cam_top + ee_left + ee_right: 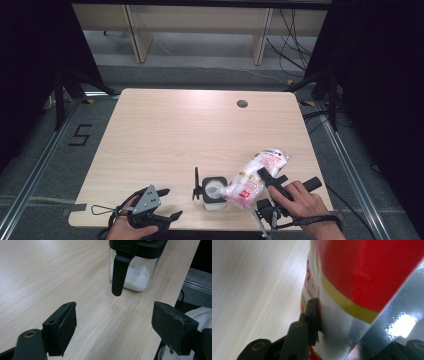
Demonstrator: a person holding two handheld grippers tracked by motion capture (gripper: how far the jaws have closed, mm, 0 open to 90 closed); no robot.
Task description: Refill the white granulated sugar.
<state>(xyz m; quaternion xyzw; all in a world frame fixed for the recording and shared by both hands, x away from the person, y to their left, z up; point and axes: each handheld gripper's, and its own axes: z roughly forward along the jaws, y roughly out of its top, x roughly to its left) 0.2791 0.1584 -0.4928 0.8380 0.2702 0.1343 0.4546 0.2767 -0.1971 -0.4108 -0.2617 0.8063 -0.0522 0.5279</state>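
The right gripper [267, 181] squeezes the bag [255, 177], tipping it over the jar [214, 193]. The left gripper [167, 204] waits wide open, holding nothing. Next, tilt more, gently.

Jar and bag near the table's front edge, a gripper on either side

We see the jar [214, 191] standing on the table [200, 130] close to its near edge, with its lid [197, 186] hinged up on its left side. Just right of the jar we find the bag [255, 176], tilted, its lower mouth over the jar's opening and its far end raised toward the right. Our right gripper [267, 179] sits on the bag's right side, with the bag [362, 290] between its jaws. Our left gripper [167, 205] lies well left of the jar at the front edge, and the jar [133, 267] stands ahead of its jaws. A hole [242, 103] lies far back on the right.
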